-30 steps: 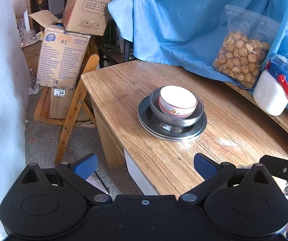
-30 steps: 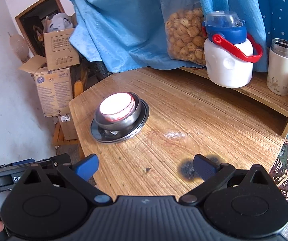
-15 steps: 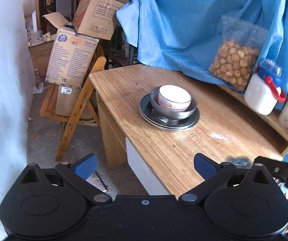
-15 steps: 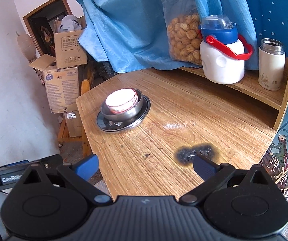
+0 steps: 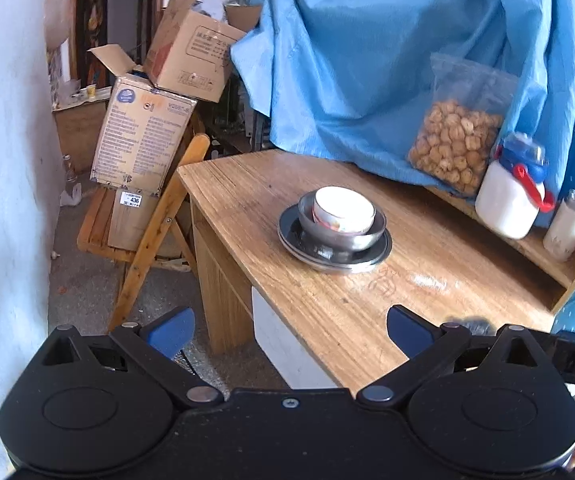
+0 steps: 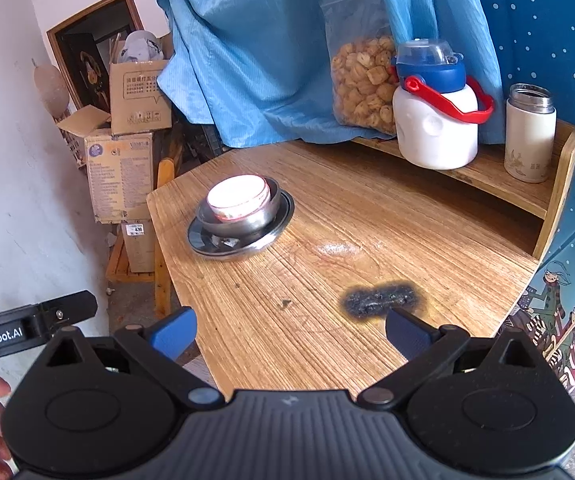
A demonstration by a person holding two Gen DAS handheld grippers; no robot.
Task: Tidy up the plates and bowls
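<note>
Stacked on the wooden table (image 6: pixel 367 216): white bowl (image 6: pixel 239 197) in steel bowl (image 6: pixel 261 216) on steel plate (image 6: pixel 211 240). Left gripper (image 5: pixel 289 326) and right gripper (image 6: pixel 289 330) both spread wide, empty (well short of the stack). Best lifted level, pinching the white bowl's rim squarely.

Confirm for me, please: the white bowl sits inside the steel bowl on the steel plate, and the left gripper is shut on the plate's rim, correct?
Not quite. The left gripper is open and well short of the plate, as the left wrist view shows. The rest holds: white bowl inside steel bowl on the plate.
</note>
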